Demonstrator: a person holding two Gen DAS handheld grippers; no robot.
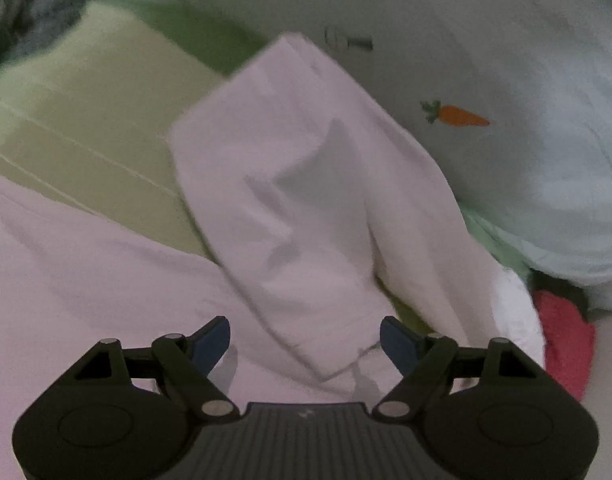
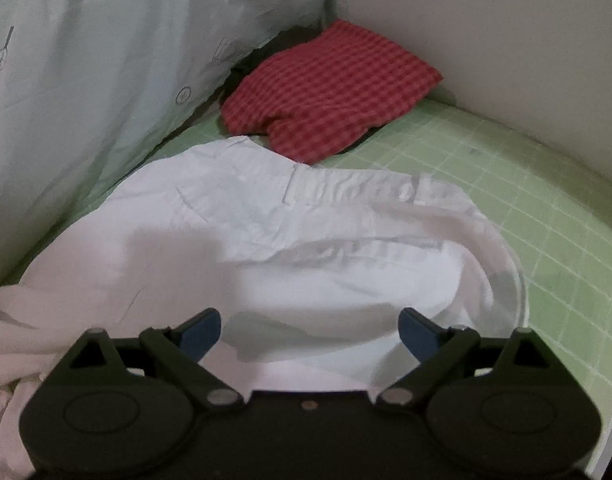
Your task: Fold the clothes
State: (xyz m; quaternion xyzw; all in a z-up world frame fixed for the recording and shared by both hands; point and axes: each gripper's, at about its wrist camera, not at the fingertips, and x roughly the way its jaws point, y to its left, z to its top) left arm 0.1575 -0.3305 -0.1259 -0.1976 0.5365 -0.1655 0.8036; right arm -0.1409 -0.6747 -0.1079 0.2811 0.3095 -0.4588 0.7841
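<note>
The left gripper (image 1: 304, 344) is hanging with its blue-padded jaws spread apart and gripping nothing, angled down over a white garment (image 1: 297, 208) that is lying on the green bed sheet (image 1: 77, 120). One long folded part of the garment, a leg or a sleeve by its shape, is running away from the jaws toward a pale pillow with a carrot print (image 1: 506, 80); its hemmed end is lying just under the left gripper's fingers. The right gripper (image 2: 310, 330) is also standing wide, holding nothing, over the garment's gathered, elastic-looking band (image 2: 366, 192), with a red checked cloth (image 2: 330, 88) resting beyond it near the wall.

Judging from this, the fold is mid-way: the cloth is partly doubled over but loose and wrinkled, and neither hand is gripping it. The next move seems to call for each gripper to be coming down on an edge, the left on the hem near its pads, the right on the band, pinching one layer cleanly before lifting.
</note>
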